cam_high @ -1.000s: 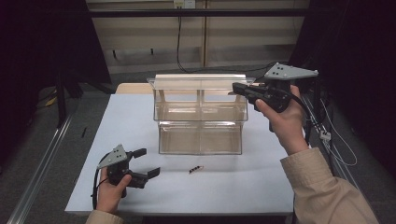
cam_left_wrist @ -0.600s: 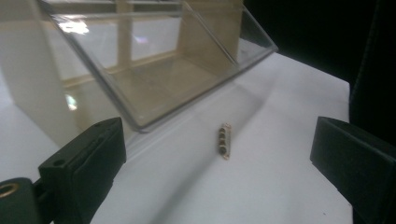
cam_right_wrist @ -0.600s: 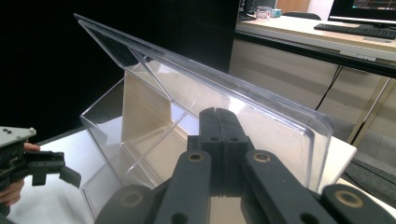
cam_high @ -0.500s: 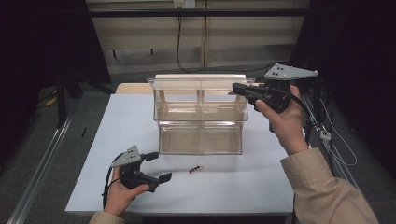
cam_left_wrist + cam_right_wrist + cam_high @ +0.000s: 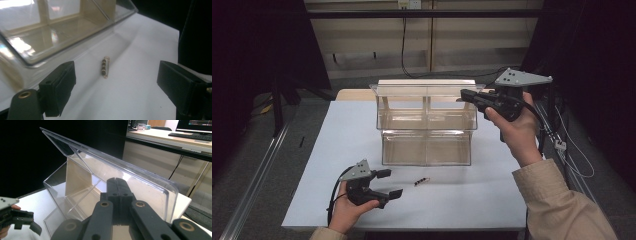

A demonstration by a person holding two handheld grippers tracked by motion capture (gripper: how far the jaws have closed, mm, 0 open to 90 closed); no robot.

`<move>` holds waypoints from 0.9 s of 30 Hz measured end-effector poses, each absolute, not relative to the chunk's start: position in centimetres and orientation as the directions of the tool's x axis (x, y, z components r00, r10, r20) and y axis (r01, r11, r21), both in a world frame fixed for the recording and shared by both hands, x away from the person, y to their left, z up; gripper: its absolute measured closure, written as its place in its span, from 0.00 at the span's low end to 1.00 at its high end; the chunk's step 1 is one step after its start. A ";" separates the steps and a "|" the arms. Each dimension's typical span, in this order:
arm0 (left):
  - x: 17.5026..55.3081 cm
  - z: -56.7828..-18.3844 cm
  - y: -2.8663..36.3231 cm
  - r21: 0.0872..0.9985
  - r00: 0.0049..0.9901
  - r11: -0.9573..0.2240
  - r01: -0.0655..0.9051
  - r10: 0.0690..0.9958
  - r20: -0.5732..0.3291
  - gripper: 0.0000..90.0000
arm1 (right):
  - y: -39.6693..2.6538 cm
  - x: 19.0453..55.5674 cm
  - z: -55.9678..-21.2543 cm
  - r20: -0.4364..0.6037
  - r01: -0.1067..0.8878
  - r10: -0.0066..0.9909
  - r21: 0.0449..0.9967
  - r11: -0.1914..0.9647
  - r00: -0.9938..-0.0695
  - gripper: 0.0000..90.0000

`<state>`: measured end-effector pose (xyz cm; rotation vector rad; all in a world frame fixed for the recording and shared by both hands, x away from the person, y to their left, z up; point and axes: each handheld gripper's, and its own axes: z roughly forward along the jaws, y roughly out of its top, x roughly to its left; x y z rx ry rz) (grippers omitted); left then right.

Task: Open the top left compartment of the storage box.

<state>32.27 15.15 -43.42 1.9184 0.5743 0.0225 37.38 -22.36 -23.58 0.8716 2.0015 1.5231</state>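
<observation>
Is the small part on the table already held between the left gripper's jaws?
No, the small part lies free on the table, apart from both pads.

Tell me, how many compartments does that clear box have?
4 show: the clear box has an upper pair, left and right, and a lower front pair, left and right. Others may be hidden.

In the left gripper view, the frame's edges crop my clear bin (image 5: 62, 30) at top and left, and glare blurs its wall. The small part (image 5: 105, 67) is too small to identify; in the high view it (image 5: 421, 181) is a speck. In the right gripper view, my right gripper (image 5: 117, 182) hides the bin's (image 5: 82, 177) lower front, and the left edge crops my left gripper (image 5: 18, 220).
</observation>
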 end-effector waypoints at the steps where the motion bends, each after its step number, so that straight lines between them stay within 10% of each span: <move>1: 32.3 -43.5 14.8 0.869 0.885 -0.316 0.380 0.397 -0.243 0.19 | -22.4 37.4 -23.6 0.007 0.200 0.729 0.963 0.179 -0.685 1.00; 27: 34.0 -45.5 6.2 0.736 0.850 -0.542 0.405 0.520 -0.086 0.73 | -22.4 37.2 -23.7 0.003 0.198 0.732 0.963 0.180 -0.681 1.00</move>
